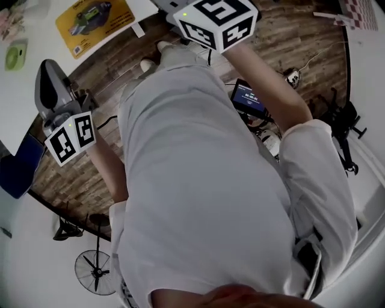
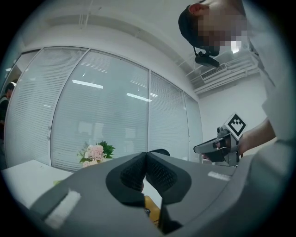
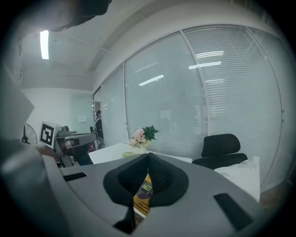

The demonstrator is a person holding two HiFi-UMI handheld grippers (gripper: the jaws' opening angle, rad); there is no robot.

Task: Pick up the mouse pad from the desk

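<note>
The mouse pad [image 1: 95, 18] is a yellow mat with a printed picture, lying on the white desk [image 1: 36, 36] at the top left of the head view. A strip of the mouse pad [image 3: 144, 192] shows below the jaws in the right gripper view. My left gripper [image 2: 146, 155] is shut and empty, held in the air short of the desk; its marker cube [image 1: 72, 138] shows at the left. My right gripper [image 3: 148, 157] is also shut with nothing in it, and its cube [image 1: 216, 21] sits at the top of the head view.
A green object [image 1: 16, 54] lies on the desk near the pad. A vase of flowers [image 3: 143, 135] stands at the desk's far side, with a black office chair [image 3: 222, 148] beside it. A floor fan [image 1: 96, 271] and a lit screen [image 1: 249, 99] stand on the wooden floor.
</note>
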